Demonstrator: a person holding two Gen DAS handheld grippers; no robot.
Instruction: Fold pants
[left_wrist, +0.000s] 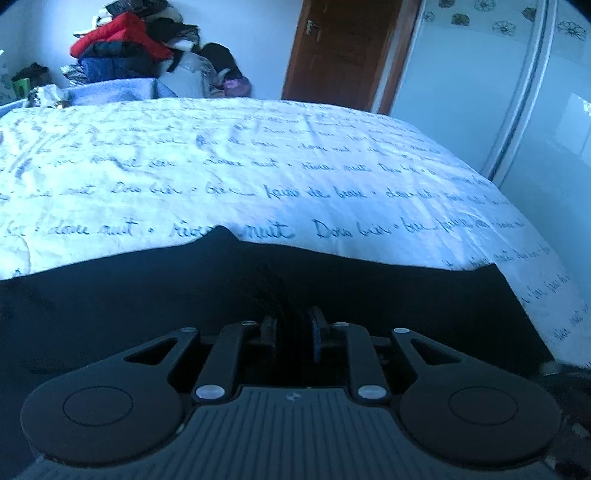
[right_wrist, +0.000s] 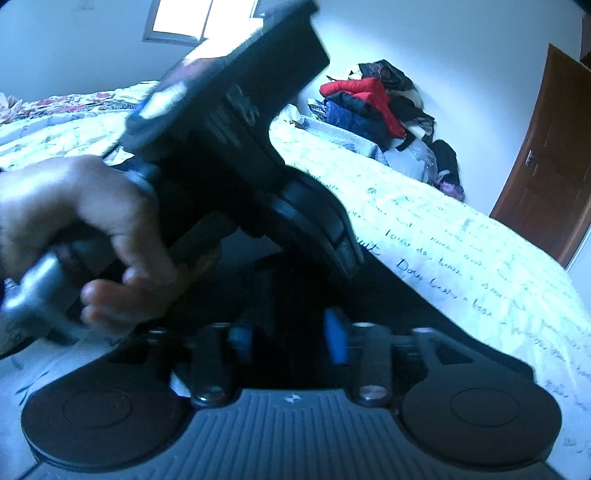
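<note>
Pants lie dark on our bed. Our left gripper stands narrowly parted over them, our right gripper wider, neither pinching cloth.

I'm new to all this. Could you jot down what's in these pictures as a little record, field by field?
Setting: bedroom, bed with script-printed cover
Garment: dark pants lying flat on the cover
Left gripper: jaws slightly apart over the pants
Right gripper: jaws apart, above dark cloth
Hand: holds the left gripper
Background: clothes pile, brown door
</note>
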